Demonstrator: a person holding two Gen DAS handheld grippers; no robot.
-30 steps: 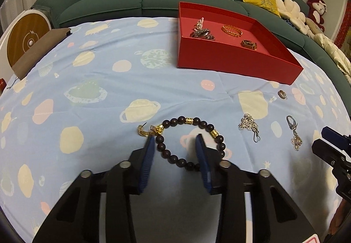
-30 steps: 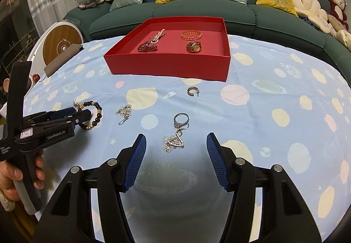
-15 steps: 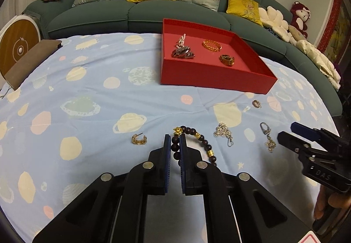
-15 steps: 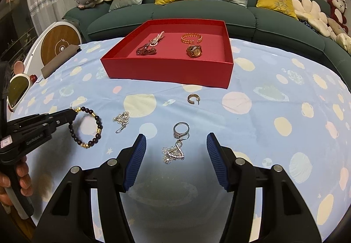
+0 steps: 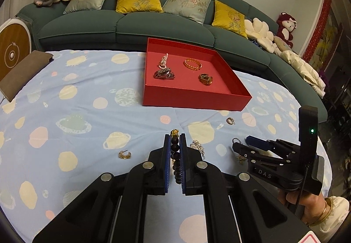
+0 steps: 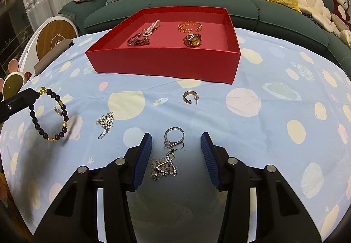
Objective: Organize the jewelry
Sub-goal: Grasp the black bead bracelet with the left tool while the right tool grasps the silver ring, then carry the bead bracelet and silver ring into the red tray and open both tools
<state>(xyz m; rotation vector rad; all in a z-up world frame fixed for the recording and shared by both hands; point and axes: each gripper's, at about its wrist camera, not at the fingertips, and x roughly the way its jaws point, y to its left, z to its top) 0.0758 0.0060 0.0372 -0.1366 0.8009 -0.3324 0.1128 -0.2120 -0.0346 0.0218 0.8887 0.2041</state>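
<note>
My left gripper [image 5: 175,140] is shut on a dark bead bracelet [image 5: 175,150] with gold beads and holds it above the tablecloth; the bracelet hangs free in the right wrist view [image 6: 49,115]. My right gripper [image 6: 176,144] is open, low over a silver ring [image 6: 174,136] and a flower pendant earring [image 6: 163,167]. The red tray [image 5: 193,98] holds a pearl strand, a dark bracelet, a gold bangle [image 5: 192,64] and a watch [image 6: 192,40]. A silver flower chain [image 6: 105,122], a small hoop earring [image 6: 190,97] and a gold hoop earring [image 5: 125,154] lie on the cloth.
The table wears a blue cloth with planet prints [image 6: 285,111]. A green sofa [image 5: 153,25] with cushions curves behind it. A brown pad [image 5: 22,72] lies at the far left table edge, next to a round wooden device [image 5: 12,50].
My left gripper closed on the bead bracelet and lifted it off the cloth. The right gripper stayed open and moved slightly closer to the ring and earring.
</note>
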